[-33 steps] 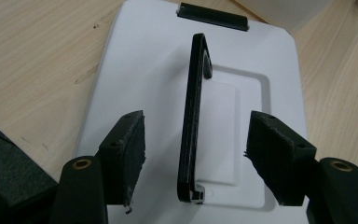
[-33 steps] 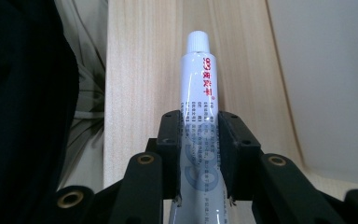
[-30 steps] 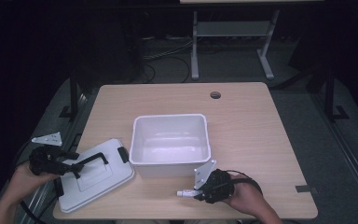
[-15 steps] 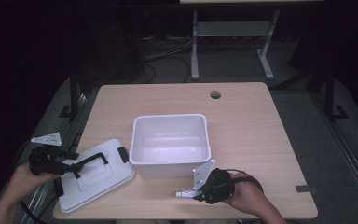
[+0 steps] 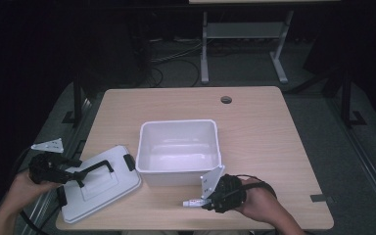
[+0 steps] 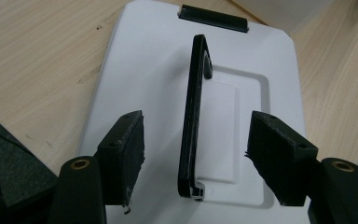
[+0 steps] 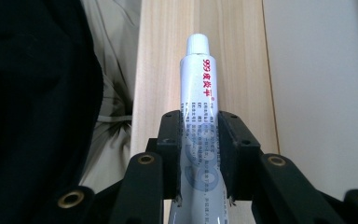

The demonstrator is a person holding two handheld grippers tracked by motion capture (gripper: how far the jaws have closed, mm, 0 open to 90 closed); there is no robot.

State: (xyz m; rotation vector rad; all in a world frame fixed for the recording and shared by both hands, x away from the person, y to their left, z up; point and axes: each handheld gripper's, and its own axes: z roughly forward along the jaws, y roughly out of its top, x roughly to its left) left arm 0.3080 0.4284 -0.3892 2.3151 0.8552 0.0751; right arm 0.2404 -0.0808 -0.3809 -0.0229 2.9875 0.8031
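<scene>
A white lid [image 5: 103,191] with a black handle [image 5: 92,170] lies on the table's left front corner. My left gripper [image 5: 76,175] is open, and the handle [image 6: 193,116] runs between its pads [image 6: 126,154] without touching either. The lid [image 6: 265,65] lies flat below the jaws. At the front edge, my right gripper [image 5: 206,198] is shut on a white tube [image 5: 193,202] that points left. In the right gripper view the tube [image 7: 198,88], with red print and a white cap, sticks out ahead of the right gripper [image 7: 199,126].
An open, empty white bin [image 5: 178,166] stands mid-table, just behind the right gripper; its wall [image 7: 321,70] is close beside the tube. The table [image 5: 259,127] has a cable hole [image 5: 226,100] at the back. Another table's legs [image 5: 204,54] stand beyond.
The right gripper has risen slightly with the tube held in it. The left gripper has stayed in place around the lid's handle.
</scene>
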